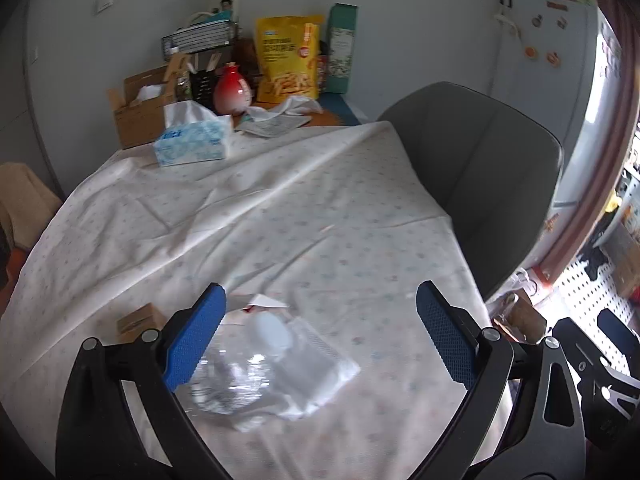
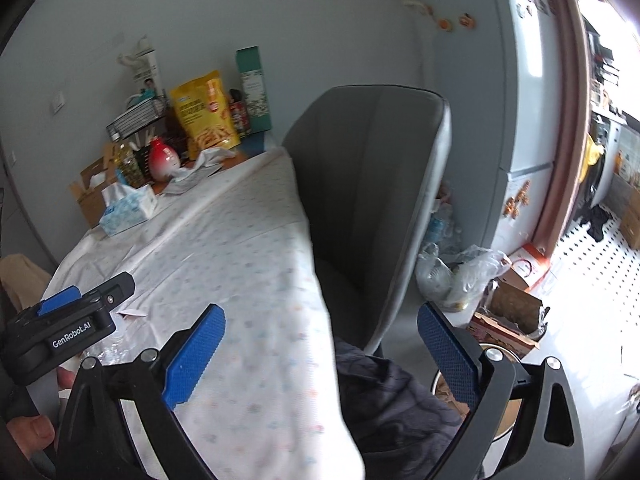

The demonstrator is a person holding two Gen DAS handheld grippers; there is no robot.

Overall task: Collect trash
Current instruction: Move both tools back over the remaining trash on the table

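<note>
1. Over the near end of a table draped in a white, faintly dotted tablecloth (image 1: 280, 208) hangs the left gripper (image 1: 320, 336), its two blue-padded fingers spread wide and clasping nothing.
2. Between and just beyond those fingers lies the trash: a crumpled clear plastic bag (image 1: 276, 372), flat on the cloth, with a pale rounded lump showing through it. The left blue pad overlaps the bag's edge in the picture; whether it touches cannot be told.
3. A small torn white paper scrap (image 1: 266, 301) sits just past the bag, and a small brown cardboard box (image 1: 138, 320) rests on the cloth to the left of the gripper.
4. At the far end of the table stand a blue-and-white tissue box (image 1: 190, 140), a red-and-white round vase (image 1: 232, 90), an open brown carton (image 1: 138, 118) and a tall yellow snack bag (image 1: 288, 60).
5. Beside the table's right edge is a grey upholstered chair (image 1: 480, 176), pushed close against the hanging cloth.
6. The right gripper (image 2: 320, 356) is off that edge, its jaws released and fully apart, with nothing between them; dark fabric and the chair lie below it.
7. In the right wrist view, the left gripper's black body appears at lower left above the bag, and a person's hand (image 2: 34, 432) shows at the frame's corner.
8. On the floor past the chair sit clear plastic bags (image 2: 460, 272) and a torn cardboard box (image 2: 508, 320).
</note>
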